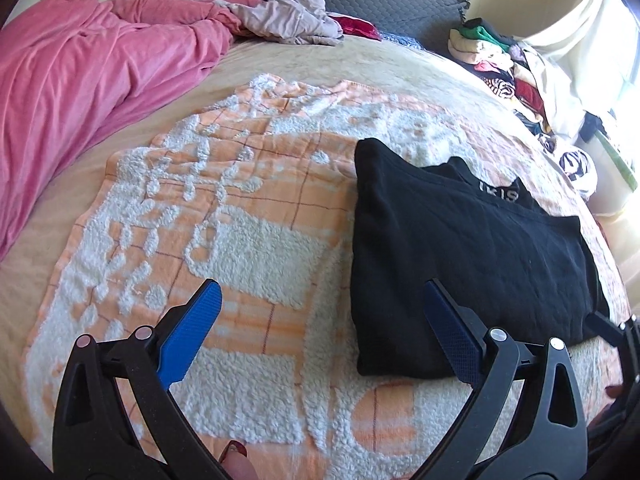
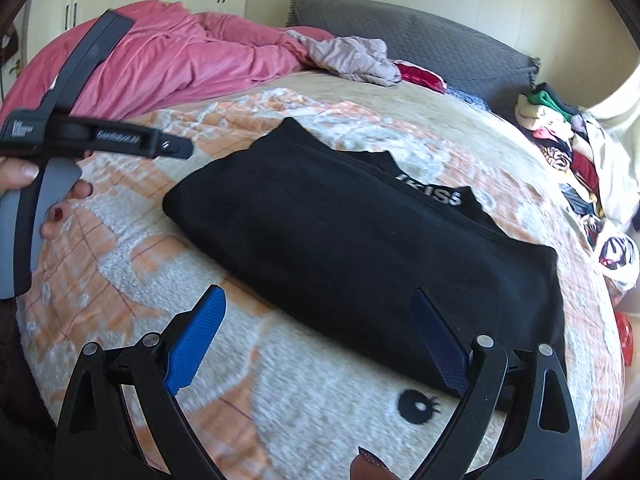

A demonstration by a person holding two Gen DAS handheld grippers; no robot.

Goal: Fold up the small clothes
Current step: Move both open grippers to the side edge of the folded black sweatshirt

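Both claws, left and right, gape empty; careless grabbing could unfold the black garment mid-frame.

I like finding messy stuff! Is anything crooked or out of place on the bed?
Yes. The folded black garment lies at a slant, with a flap bearing pale lettering poking out from its far edge. A crumpled beige garment and a heap of clothes wait unfolded.

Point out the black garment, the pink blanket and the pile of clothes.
black garment (image 2: 340, 240), right wrist view, middle of its folded top
pink blanket (image 1: 72, 72), left wrist view, its bunched folds
pile of clothes (image 1: 500, 64), left wrist view, middle of the heap
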